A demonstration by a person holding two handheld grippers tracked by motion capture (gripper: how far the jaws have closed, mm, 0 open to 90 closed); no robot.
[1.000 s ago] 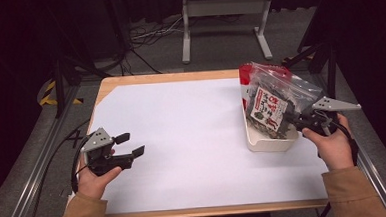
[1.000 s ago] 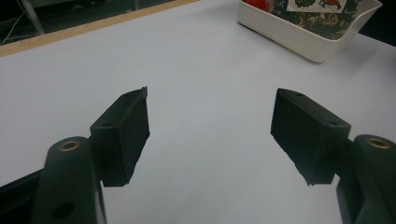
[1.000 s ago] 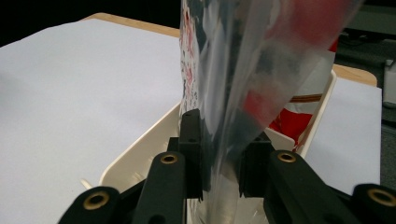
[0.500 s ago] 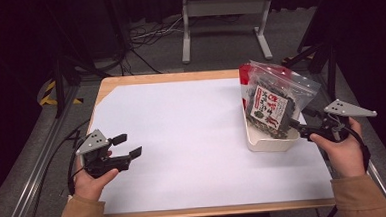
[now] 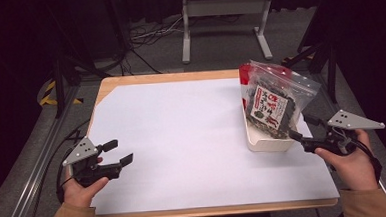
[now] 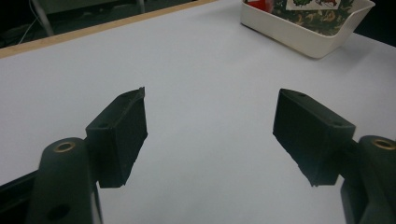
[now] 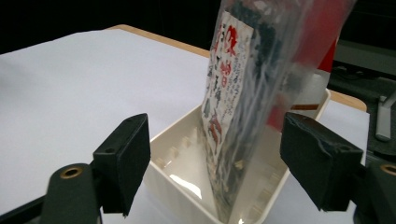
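Right tool (image 5: 296, 128) backed off bag (image 5: 275, 96) toward 4 o'clock, now released, jaws spread. Bag stands tilted in bin (image 5: 265, 140) at worktop (image 5: 182, 139) 3 o'clock. Left tool (image 5: 119, 152) released, idle at 8 o'clock. Placing looks done; nothing left apparent.

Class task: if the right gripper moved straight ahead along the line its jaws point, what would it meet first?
Most likely the near wall of the white tray, directly ahead of the open right gripper; just beyond stands the clear snack bag. Higher up, it might meet the bag first; depth is uncertain.
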